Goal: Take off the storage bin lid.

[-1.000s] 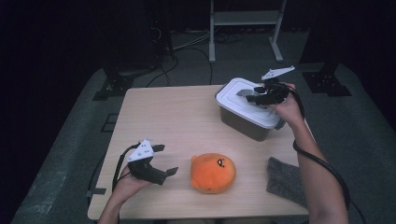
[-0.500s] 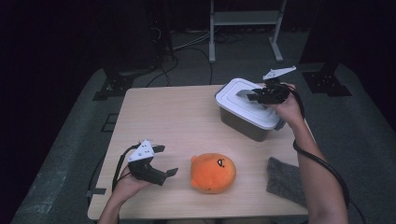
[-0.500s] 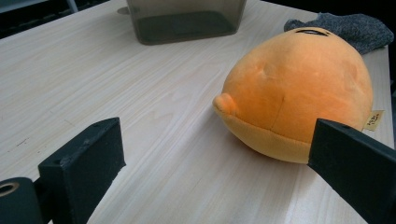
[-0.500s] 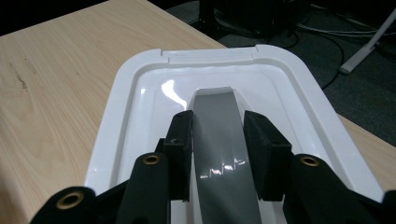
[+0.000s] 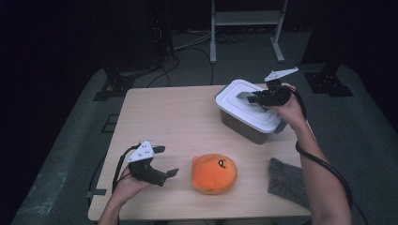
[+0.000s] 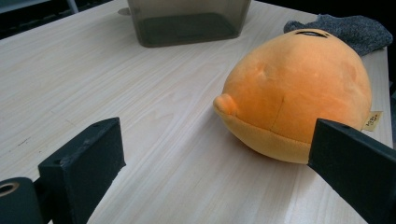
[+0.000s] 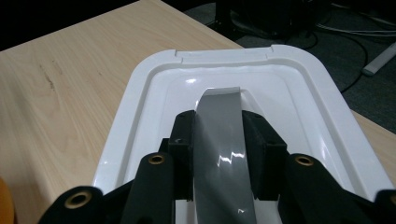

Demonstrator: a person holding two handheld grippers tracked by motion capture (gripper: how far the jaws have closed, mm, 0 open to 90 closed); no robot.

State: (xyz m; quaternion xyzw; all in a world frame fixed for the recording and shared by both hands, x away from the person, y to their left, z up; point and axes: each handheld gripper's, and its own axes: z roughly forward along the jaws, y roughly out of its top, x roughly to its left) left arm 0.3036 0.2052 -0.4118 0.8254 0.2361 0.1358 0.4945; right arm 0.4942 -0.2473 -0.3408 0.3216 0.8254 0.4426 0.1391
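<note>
Lid (image 5: 246,104) still seated on the bin (image 5: 244,125) with its grey handle (image 7: 219,154) pinched by right hand-held gripper (image 7: 218,140); left hand-held gripper (image 5: 162,161) wide beside untouched orange plush (image 5: 214,173), lifting and loading seemingly left.

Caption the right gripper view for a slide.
Right gripper shut on the grey handle of the white plastic lid, above the light wooden table.

We find no text we can read; the small yellow tag (image 6: 373,120) on the orange plush toy (image 6: 299,88) carries dark print too tiny to make out.
</note>
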